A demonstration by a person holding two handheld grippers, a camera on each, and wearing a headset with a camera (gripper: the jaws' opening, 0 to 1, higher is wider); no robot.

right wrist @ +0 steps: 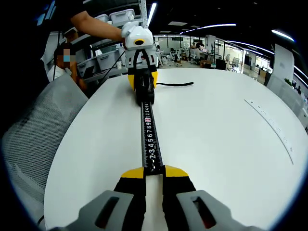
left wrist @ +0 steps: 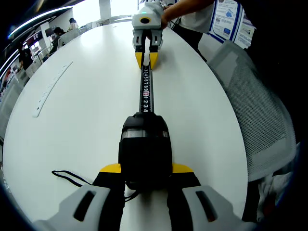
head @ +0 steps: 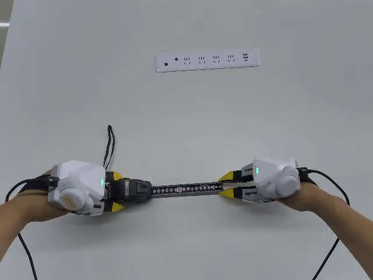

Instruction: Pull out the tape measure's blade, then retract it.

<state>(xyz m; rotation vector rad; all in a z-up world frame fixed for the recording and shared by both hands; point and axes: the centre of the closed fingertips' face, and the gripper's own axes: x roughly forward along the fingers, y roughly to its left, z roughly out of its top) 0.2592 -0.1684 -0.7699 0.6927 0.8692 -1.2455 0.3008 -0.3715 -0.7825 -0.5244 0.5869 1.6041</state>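
Found the tape measure [head: 135,189] at the near left of the white table [head: 280,116], its black case [left wrist: 145,149] clamped between the yellow-tipped fingers of the left gripper [head: 116,191], one fingertip pressed against each side. Saw the blade [head: 186,189] drawn out of the case's right end and stretched straight toward the right, dark with pale numerals, reaching the right gripper [head: 226,184] at the near right. Noted that gripper's two fingers closed together on the blade's end, the yellow tips pinching it from either side with no gap to be seen in the right gripper view. Could not tell whether the blade rested on the tabletop or hung just above it. Held each gripper in one hand, the left hand [head: 32,201] behind the left unit and the right hand [head: 303,197] behind the right one, with black cables [head: 315,171] trailing from both toward the near edge. Spotted the black wrist strap [head: 109,146] lying on the table just beyond the left gripper, running toward the far side. Made out a white power strip [head: 207,59] well apart from all of it, at the far middle of the table, lying left to right. Caught a grey mesh chair [left wrist: 250,110] beside the table edge in the left gripper view, and long ceiling lights [right wrist: 152,12] above the room in the right gripper view.
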